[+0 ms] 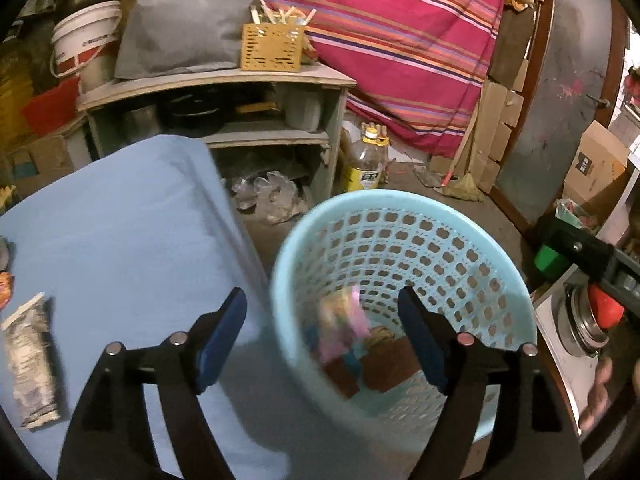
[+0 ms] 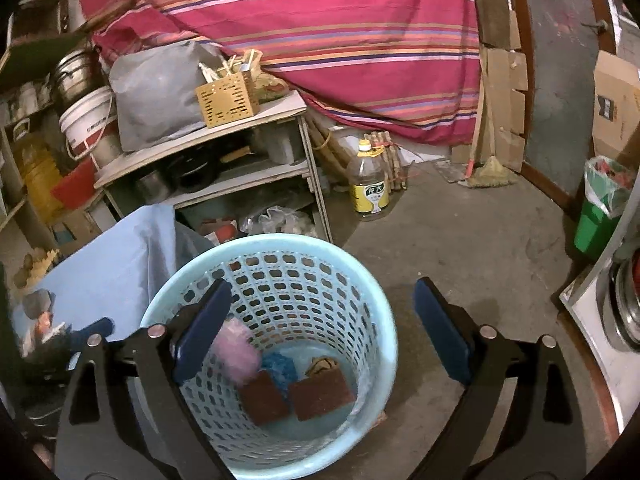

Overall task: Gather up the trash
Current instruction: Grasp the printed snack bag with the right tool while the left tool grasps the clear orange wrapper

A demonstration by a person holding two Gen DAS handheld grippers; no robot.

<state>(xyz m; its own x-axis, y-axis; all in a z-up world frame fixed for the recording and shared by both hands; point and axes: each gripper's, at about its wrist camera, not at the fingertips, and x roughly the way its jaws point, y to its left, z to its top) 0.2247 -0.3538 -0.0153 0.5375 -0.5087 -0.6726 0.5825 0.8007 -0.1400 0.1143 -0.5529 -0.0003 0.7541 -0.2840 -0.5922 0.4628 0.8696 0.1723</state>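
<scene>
The left hand-held gripper [image 1: 322,338] hangs over the near rim of the basket [image 1: 288,256], its blue pads apart and nothing pressed between them; a blurred pink and yellow scrap [image 1: 344,320] shows in the gap, inside the basket, and whether it is lying or falling cannot be told; the right hand-held gripper [image 2: 322,330] stands over the same basket [image 2: 384,320] with its jaws wide apart and empty; on the basket floor lie a pink tuft [image 2: 236,350], a blue crumpled piece [image 2: 280,366], two brown pads [image 2: 320,394] and a small tan scrap behind them; just left of the basket is the surface [image 1: 120,220] under a pale blue cloth, and on it, at the left edge, lies a crumpled grey wrapper [image 1: 32,364]; another orange scrap at the very edge is too cut off to tell; behind the basket stands a shelf [image 1: 224,80] with a grey bag [image 1: 184,24] and a yellow box [image 1: 272,46] of sticks on top; on the floor to its right stands a bottle [image 1: 366,162] with a yellow label; a striped red cloth [image 1: 400,40] hangs at the back; a green bin [image 2: 596,228] with a liner stands far right.
</scene>
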